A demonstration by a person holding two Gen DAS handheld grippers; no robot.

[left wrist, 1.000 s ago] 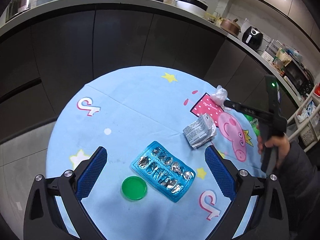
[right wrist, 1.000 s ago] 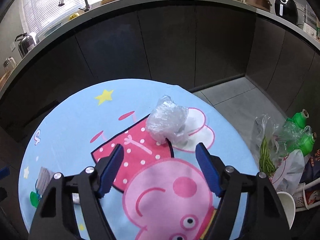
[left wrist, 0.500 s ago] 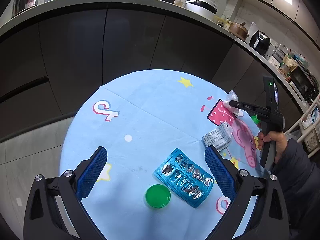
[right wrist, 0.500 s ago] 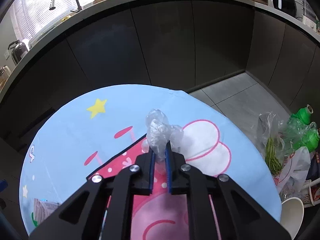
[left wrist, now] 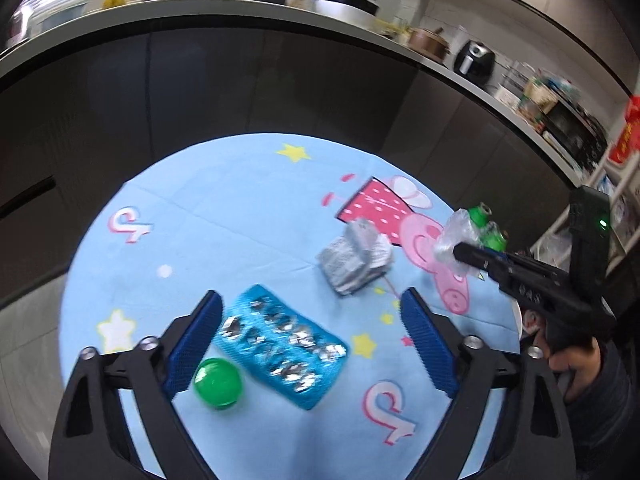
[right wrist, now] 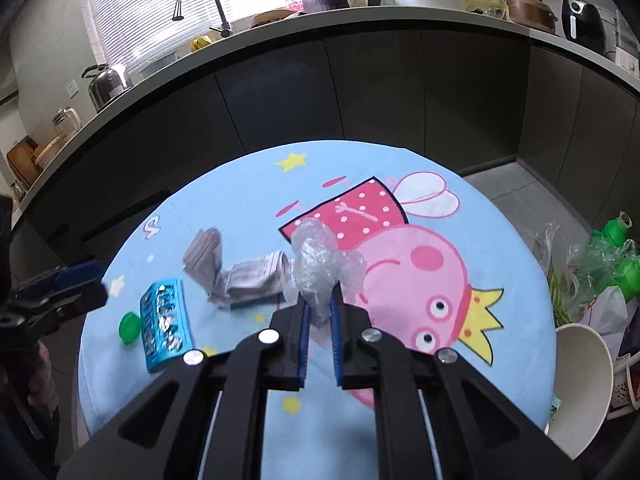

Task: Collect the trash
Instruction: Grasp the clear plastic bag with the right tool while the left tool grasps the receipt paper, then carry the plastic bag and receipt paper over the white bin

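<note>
Four trash items. Wrap [right wrist: 320, 268]: pinched between our right gripper [right wrist: 319, 312] jaws above the table [right wrist: 248, 192]; likely light, soft, slippery, so grip its bunched middle. Leaflet [left wrist: 354, 258], blister pack [left wrist: 280, 340], cap [left wrist: 217, 384]: lying beneath our left gripper [left wrist: 310, 342], jaws spread.

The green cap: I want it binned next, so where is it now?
In the left wrist view the green cap lies on the tablecloth by the left gripper's left finger, just left of the blue blister pack.

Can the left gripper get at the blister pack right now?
Probably yes: the left gripper is open, its jaws straddling the blister pack, with nothing lying over it. The green cap sits close beside.
</note>
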